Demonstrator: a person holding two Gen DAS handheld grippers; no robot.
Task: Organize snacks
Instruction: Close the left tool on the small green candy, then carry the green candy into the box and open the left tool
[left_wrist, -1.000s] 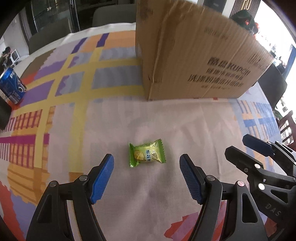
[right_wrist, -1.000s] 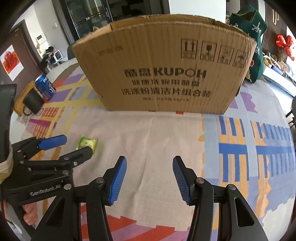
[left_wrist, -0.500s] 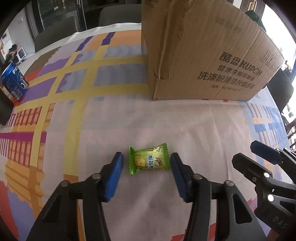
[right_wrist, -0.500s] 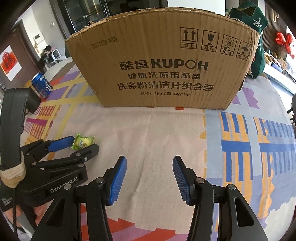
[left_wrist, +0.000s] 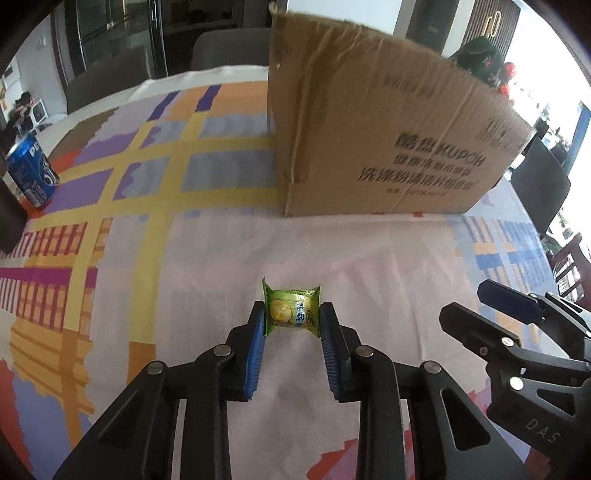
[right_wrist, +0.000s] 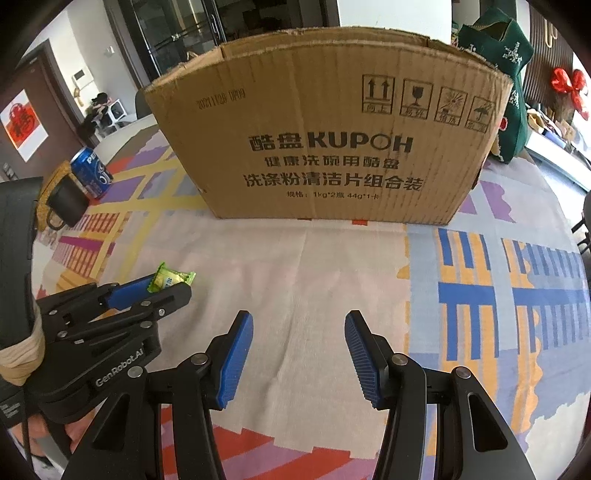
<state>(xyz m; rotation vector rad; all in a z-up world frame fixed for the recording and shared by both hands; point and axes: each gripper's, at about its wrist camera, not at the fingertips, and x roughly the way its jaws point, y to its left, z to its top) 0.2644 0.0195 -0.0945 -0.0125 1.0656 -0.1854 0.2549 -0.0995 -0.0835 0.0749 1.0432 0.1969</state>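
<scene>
My left tongs (left_wrist: 291, 325) are closing on the small green foil-wrapped snack (left_wrist: 291, 313), my right tongs (right_wrist: 299, 354) half-open and empty; boxing it in the brown cardboard box (left_wrist: 388, 147) remains.

A snack packet (left_wrist: 292, 311) is lying on the tablecloth (left_wrist: 221, 236) before the cardboard box (left_wrist: 373, 147) — a can (left_wrist: 31, 170) is standing far left.

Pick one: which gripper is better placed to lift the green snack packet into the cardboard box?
Left. The left gripper is closing its jaws, pads pressing both sides of the green snack packet. The right gripper hangs open over bare cloth, nothing between its fingers.
</scene>
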